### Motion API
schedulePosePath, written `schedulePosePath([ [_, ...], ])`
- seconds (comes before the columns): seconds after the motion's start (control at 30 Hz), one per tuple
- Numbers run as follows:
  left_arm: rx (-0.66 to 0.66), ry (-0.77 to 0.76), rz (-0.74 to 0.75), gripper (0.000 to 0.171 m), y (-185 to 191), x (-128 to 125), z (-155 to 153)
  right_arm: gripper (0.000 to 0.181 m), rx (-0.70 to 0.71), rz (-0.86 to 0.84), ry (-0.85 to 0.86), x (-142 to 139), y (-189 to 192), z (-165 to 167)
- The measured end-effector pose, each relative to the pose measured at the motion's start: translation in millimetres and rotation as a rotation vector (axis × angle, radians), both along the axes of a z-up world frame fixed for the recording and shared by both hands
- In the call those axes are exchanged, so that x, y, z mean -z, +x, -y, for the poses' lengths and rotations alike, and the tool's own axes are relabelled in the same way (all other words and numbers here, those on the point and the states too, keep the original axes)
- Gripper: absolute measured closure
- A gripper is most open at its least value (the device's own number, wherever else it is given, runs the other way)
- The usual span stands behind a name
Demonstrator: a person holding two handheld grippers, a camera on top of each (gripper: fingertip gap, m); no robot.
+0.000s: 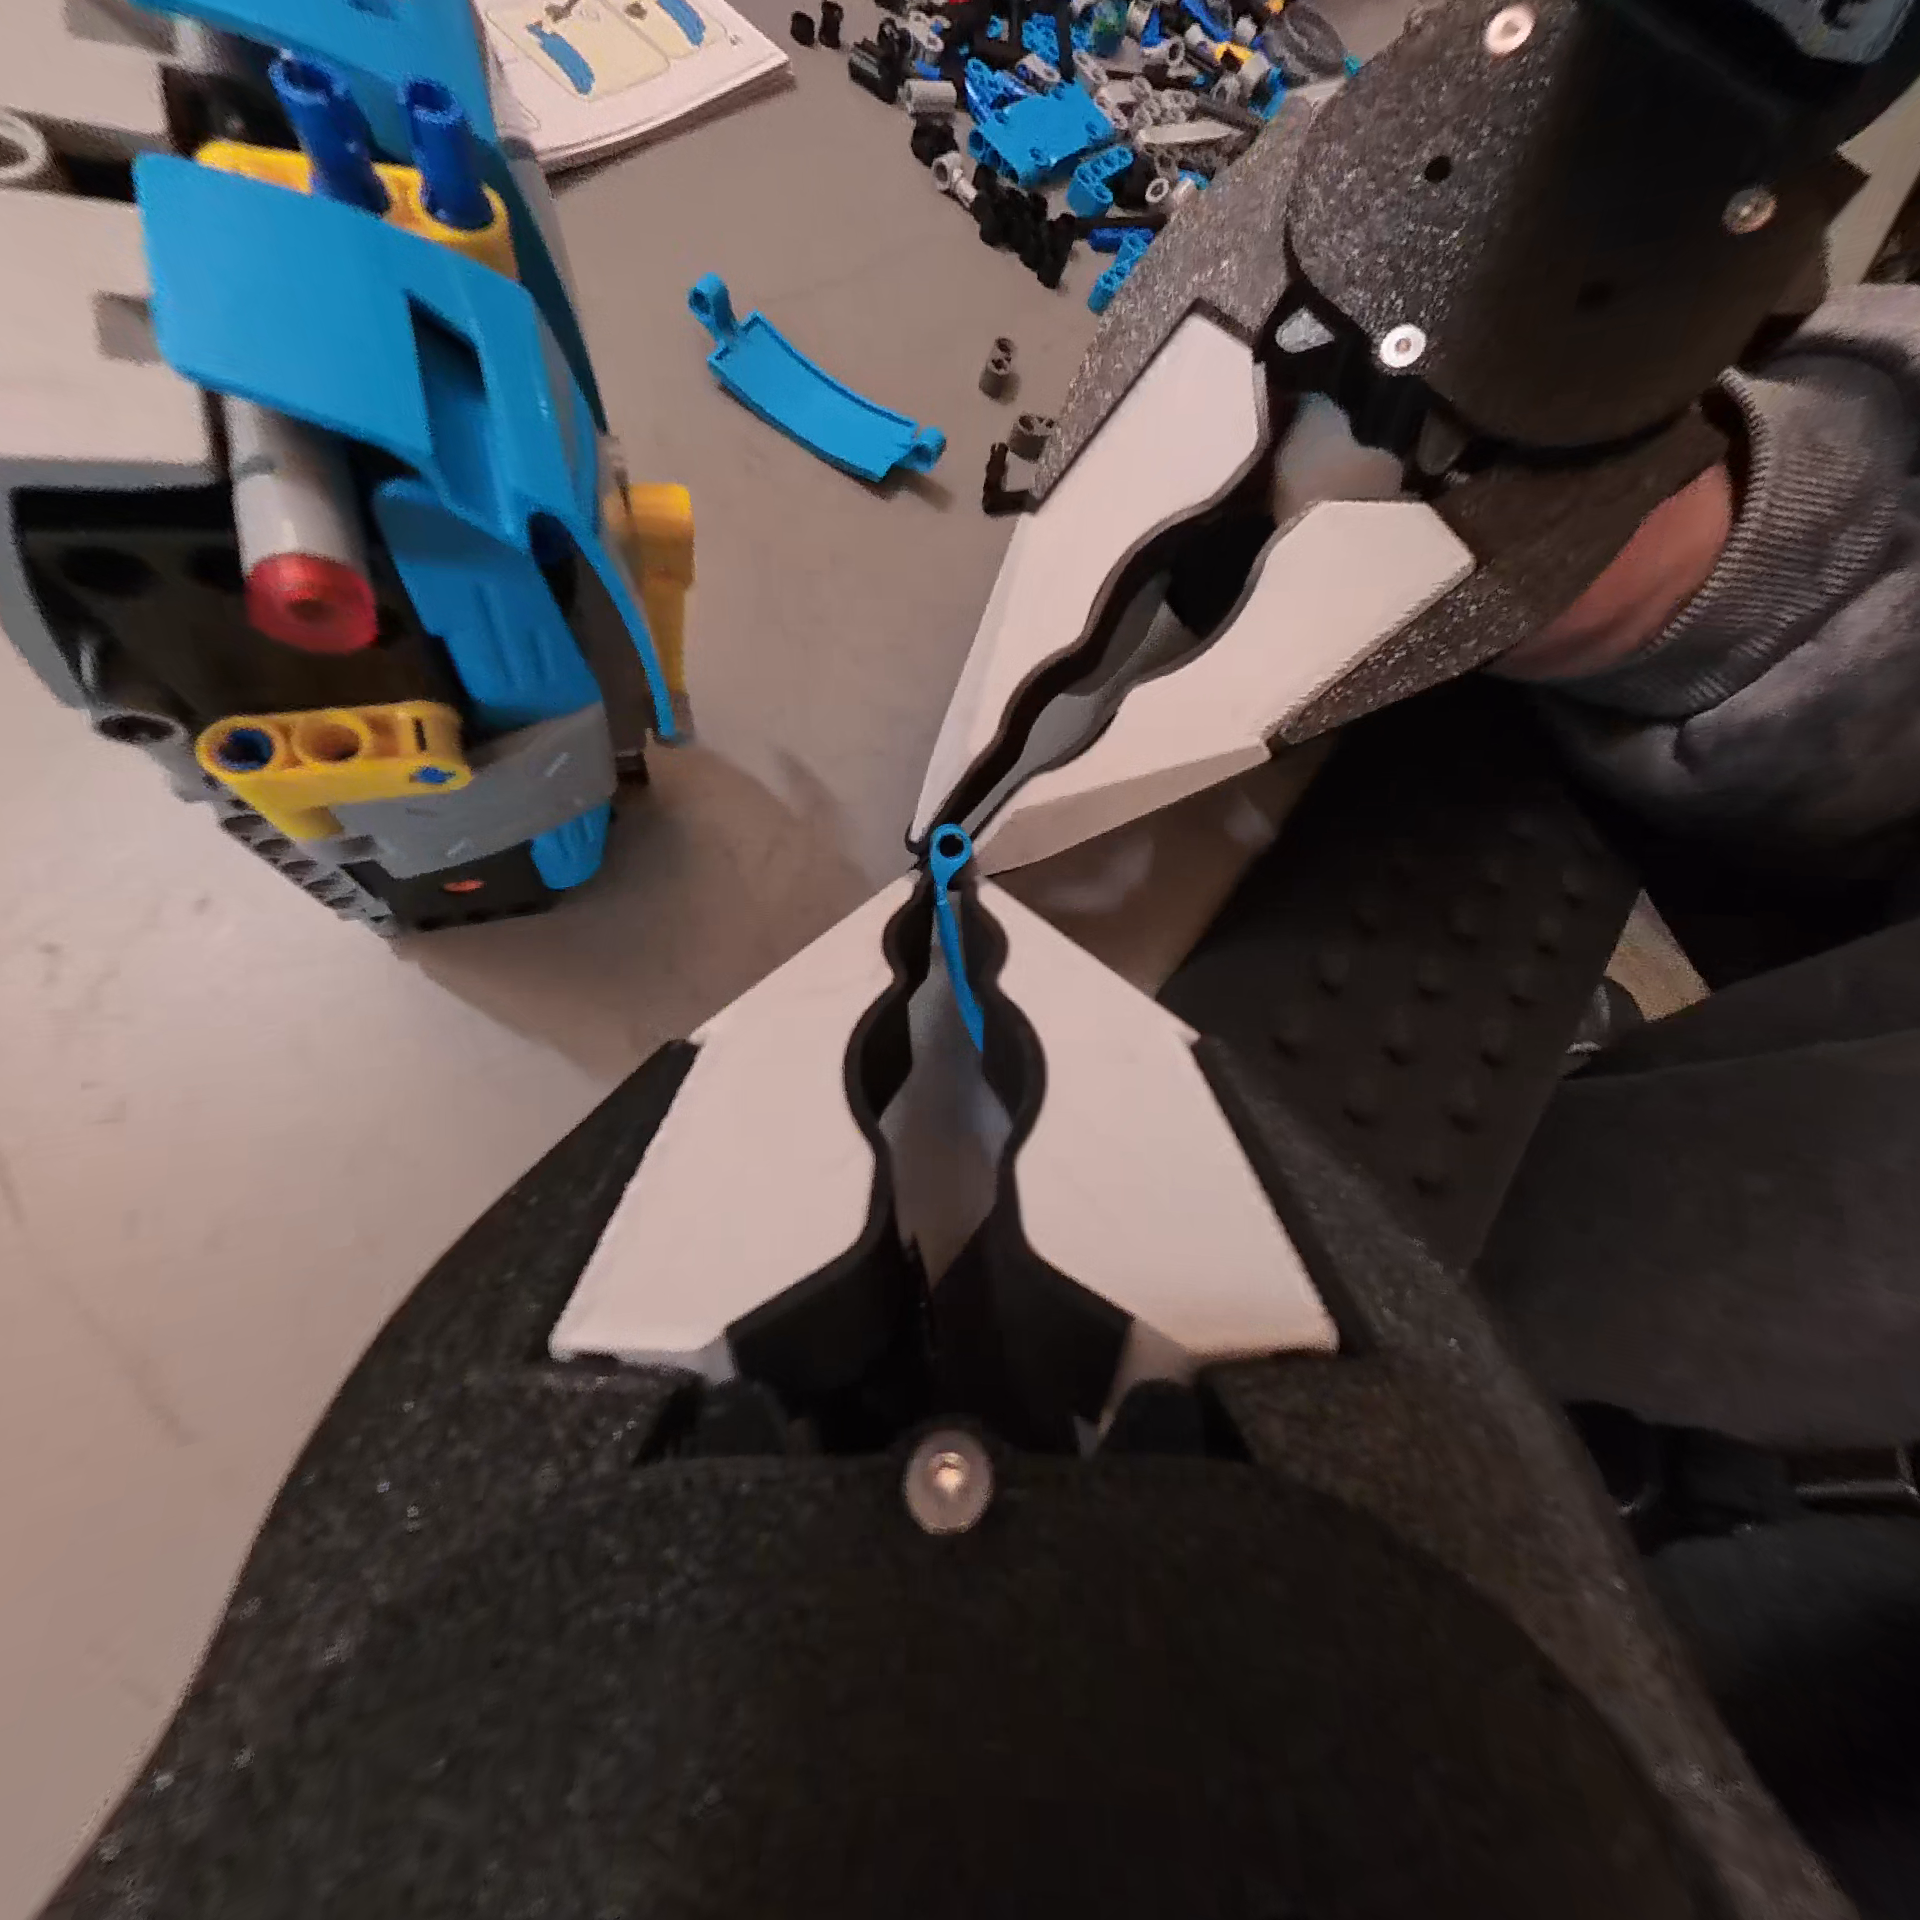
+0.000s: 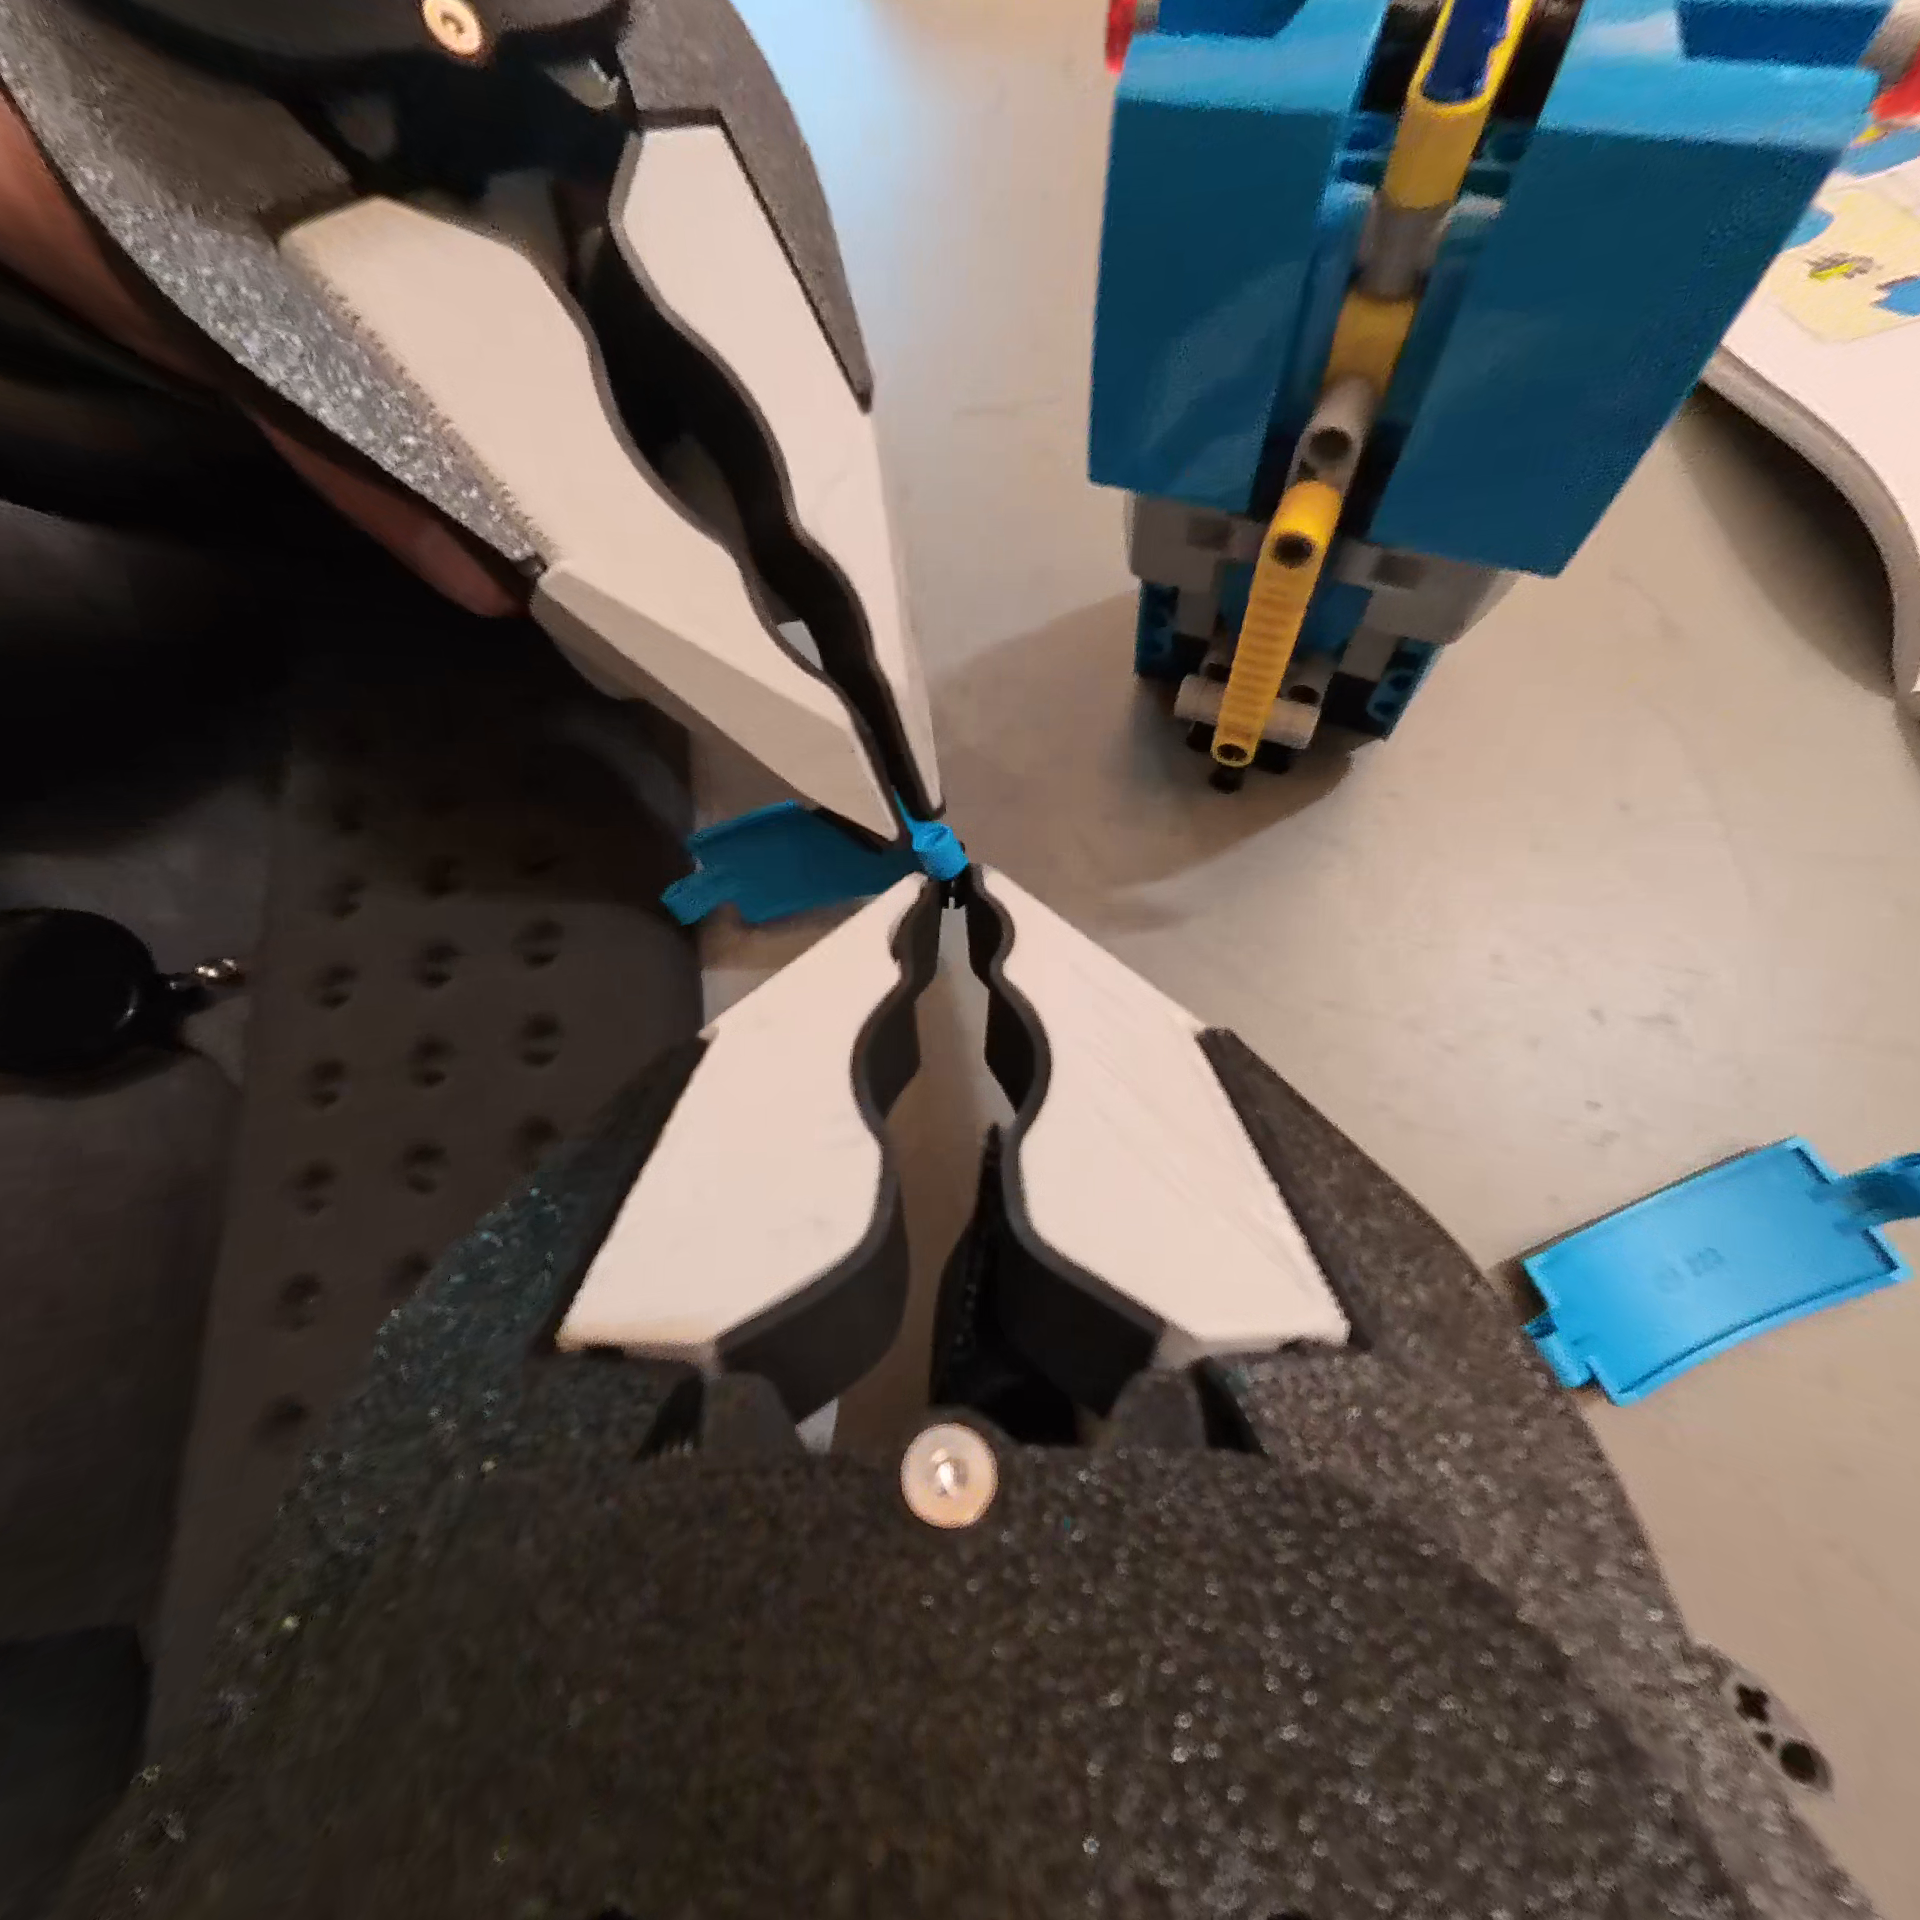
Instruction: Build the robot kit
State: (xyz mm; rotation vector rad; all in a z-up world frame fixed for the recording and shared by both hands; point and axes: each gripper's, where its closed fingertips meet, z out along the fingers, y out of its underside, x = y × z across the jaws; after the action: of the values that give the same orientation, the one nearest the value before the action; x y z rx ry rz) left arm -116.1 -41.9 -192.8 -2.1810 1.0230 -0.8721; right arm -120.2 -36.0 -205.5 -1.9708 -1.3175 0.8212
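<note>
My left gripper (image 1: 940,883) is shut on a thin blue curved panel (image 1: 958,940), seen edge-on between its fingers. In the right wrist view the left gripper (image 2: 914,805) comes in from the upper left and the panel (image 2: 774,862) sticks out to the left. My right gripper (image 2: 951,883) is shut, with a tiny black pin (image 2: 951,894) at its tips, touching the panel's blue end connector (image 2: 935,844). In the left wrist view the right gripper (image 1: 928,831) comes in from the upper right, tip to tip with mine. Both are held above the grey table (image 2: 1455,935).
A blue, yellow and grey brick-built model (image 1: 395,499) (image 2: 1403,364) stands on the table just beyond the grippers. A second blue curved panel (image 1: 821,390) (image 2: 1714,1268) lies loose. A pile of small parts (image 1: 1091,104) and an instruction booklet (image 1: 623,73) lie farther back. A black perforated surface (image 2: 416,1039) is below. Only a small space, under 4 cm, lies between the two pairs of fingers.
</note>
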Motion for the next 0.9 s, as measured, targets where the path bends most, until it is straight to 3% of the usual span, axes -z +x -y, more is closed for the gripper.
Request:
schedulePosePath([
  [0.07,0.008,-0.031,0.033,0.149,3,-4,6,0.177,0.006,-0.019,-0.024,-1,0,0],
  [0.2,-0.007,-0.089,0.095,0.136,5,-9,14,0.177,0.009,-0.029,-0.021,-2,-1,1],
  [0.37,-0.031,-0.120,-0.030,0.146,-1,21,25,0.177,0.012,-0.037,-0.012,-5,-2,1],
  [0.47,-0.082,0.023,-0.104,0.169,-8,17,11,0.177,0.018,-0.051,-0.010,-8,-1,0],
  [0.7,-0.148,0.663,-0.483,0.169,-54,-11,-40,0.177,0.030,-0.113,-0.052,-15,4,3],
  [0.8,-0.080,0.703,-0.586,0.169,-53,4,-36,0.177,0.004,-0.159,-0.094,-22,-2,11],
  [0.9,0.040,0.712,-0.760,0.169,-52,34,-31,0.177,0.005,-0.090,-0.053,-13,-2,10],
])
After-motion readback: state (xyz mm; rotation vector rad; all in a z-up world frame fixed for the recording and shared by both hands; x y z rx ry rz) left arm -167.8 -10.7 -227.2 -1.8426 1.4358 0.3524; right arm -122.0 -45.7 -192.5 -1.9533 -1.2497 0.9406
